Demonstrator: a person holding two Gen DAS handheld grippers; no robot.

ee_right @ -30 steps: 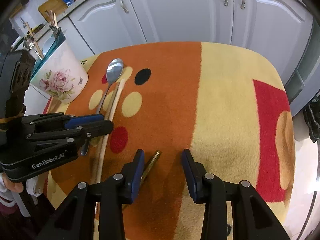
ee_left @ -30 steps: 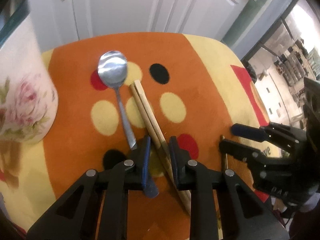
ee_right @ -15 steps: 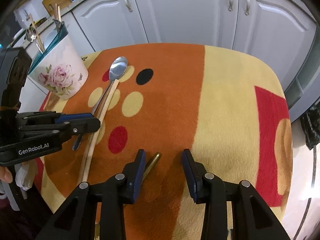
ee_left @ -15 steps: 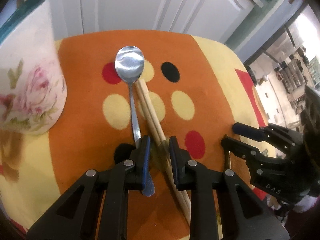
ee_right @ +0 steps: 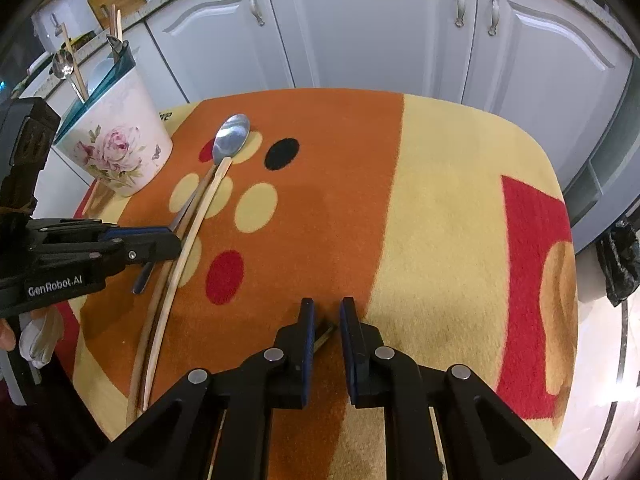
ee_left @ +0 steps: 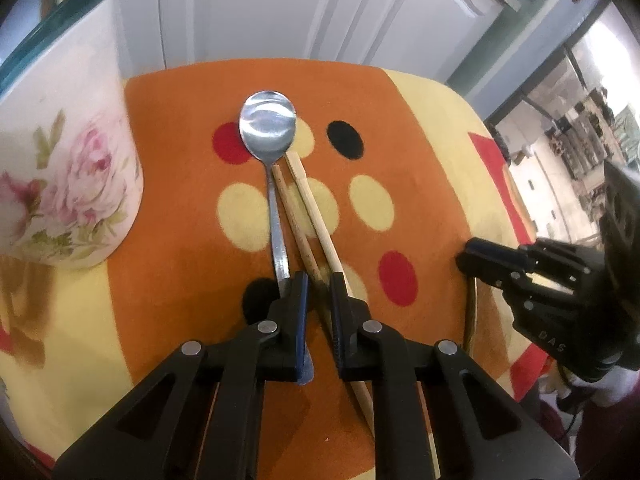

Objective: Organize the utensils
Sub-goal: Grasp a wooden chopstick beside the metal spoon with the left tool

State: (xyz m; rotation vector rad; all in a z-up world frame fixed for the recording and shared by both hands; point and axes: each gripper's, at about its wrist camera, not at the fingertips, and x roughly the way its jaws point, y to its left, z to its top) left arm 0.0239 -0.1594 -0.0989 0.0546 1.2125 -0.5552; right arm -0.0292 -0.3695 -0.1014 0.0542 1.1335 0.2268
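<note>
A steel spoon and two wooden chopsticks lie side by side on the orange spotted mat; they also show in the right wrist view, the spoon and the chopsticks. My left gripper is shut on the chopsticks near their middle, with the spoon handle just left of its fingers. My right gripper is nearly closed around the tip of a thin brass-coloured utensil that lies on the mat, mostly hidden under the fingers. The brass utensil also shows in the left wrist view.
A white holder with a pink rose pattern stands at the mat's left, with a spoon and chopsticks inside. It shows at the left in the left wrist view. White cabinet doors stand behind the table.
My right gripper has narrowed from wide open to nearly closed around the brass utensil. My left gripper has stayed on the chopsticks and turned slightly toward the holder.
</note>
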